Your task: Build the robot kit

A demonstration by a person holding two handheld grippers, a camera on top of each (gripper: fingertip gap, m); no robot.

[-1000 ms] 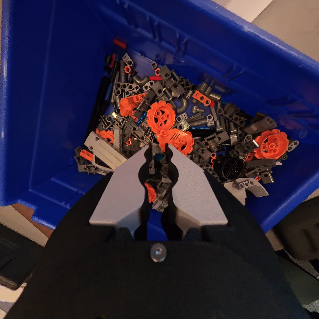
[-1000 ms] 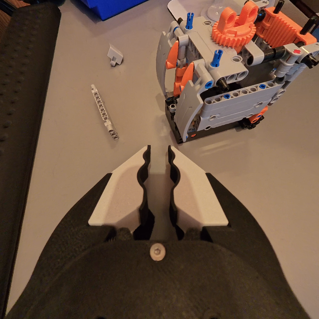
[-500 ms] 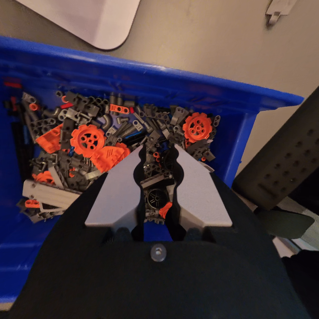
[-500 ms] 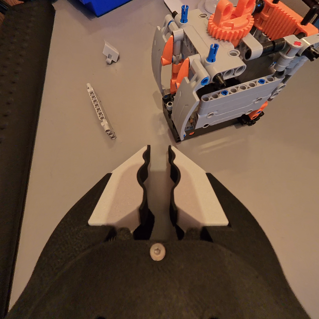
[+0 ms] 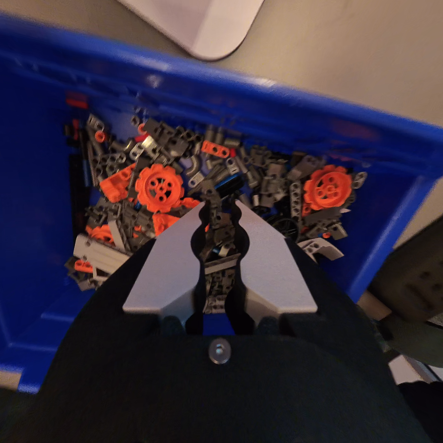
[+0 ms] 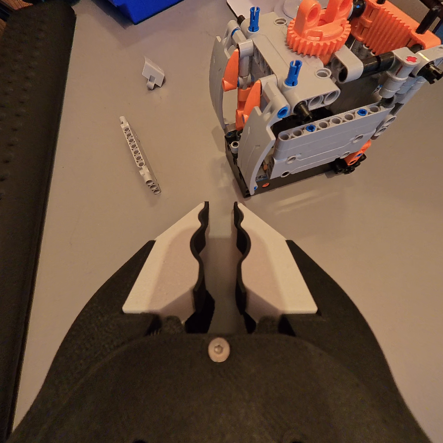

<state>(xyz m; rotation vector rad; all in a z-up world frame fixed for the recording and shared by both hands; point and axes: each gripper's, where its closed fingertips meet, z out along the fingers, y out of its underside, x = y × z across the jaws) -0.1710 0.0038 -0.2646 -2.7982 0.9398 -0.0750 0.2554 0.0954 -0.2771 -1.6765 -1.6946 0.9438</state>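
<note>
The left gripper [image 5: 220,203] hangs apart over the blue bin [image 5: 263,100], maybe touching the gray pieces [image 5: 220,230]. The right gripper [image 6: 221,203] gapes, holding nothing, near the brick model [image 6: 311,115].

Bare grey tabletop [image 6: 335,251] right of and below the grey-and-orange brick-built model [image 6: 311,115]: open passage. Left of the model, a long grey holed beam [image 6: 139,153] and a small grey bracket piece [image 6: 153,73] lie in the lane. In the blue plastic bin [image 5: 263,96], heaped dark grey and orange parts [image 5: 215,187] fill the floor; walls hem them in.
</note>
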